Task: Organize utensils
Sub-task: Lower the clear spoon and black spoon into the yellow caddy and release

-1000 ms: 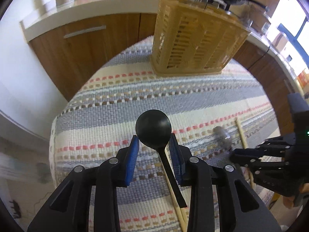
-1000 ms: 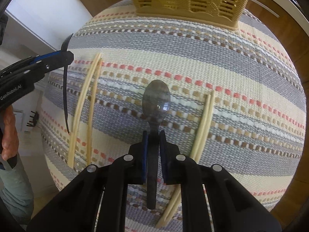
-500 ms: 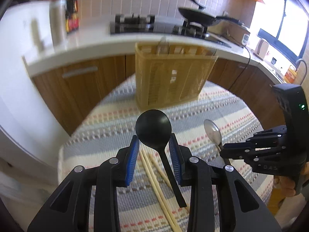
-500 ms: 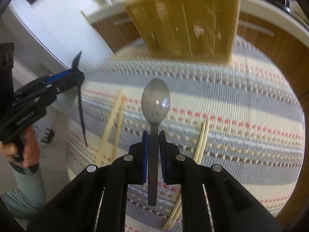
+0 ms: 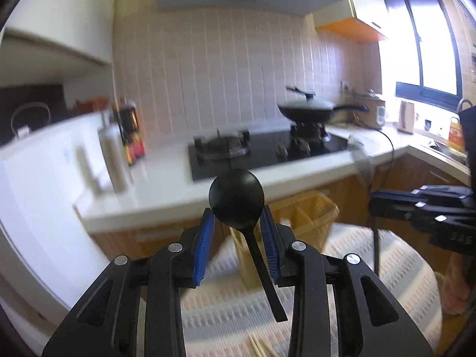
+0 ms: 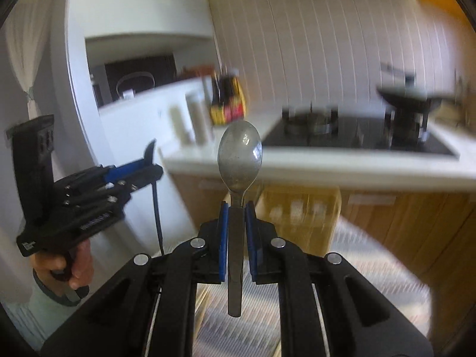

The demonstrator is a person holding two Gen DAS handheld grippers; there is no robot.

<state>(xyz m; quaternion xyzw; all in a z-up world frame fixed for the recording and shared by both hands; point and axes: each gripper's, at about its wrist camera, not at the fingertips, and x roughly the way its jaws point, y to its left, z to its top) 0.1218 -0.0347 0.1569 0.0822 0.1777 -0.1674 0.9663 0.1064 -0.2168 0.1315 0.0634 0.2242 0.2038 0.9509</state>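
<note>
Gripping a black spoon (image 5: 236, 198), the left gripper (image 5: 237, 223) hangs beside the right gripper (image 6: 236, 217), clamped on a metal spoon (image 6: 239, 157).

- No text, brand, number or sign can be read with certainty.
- White lettering is seen on the left gripper (image 6: 154, 175) body at 9 o'clock in the right wrist view; it is blurred beyond reading.
- Bottle labels (image 6: 227, 110) at 12 o'clock are smeared.
</note>
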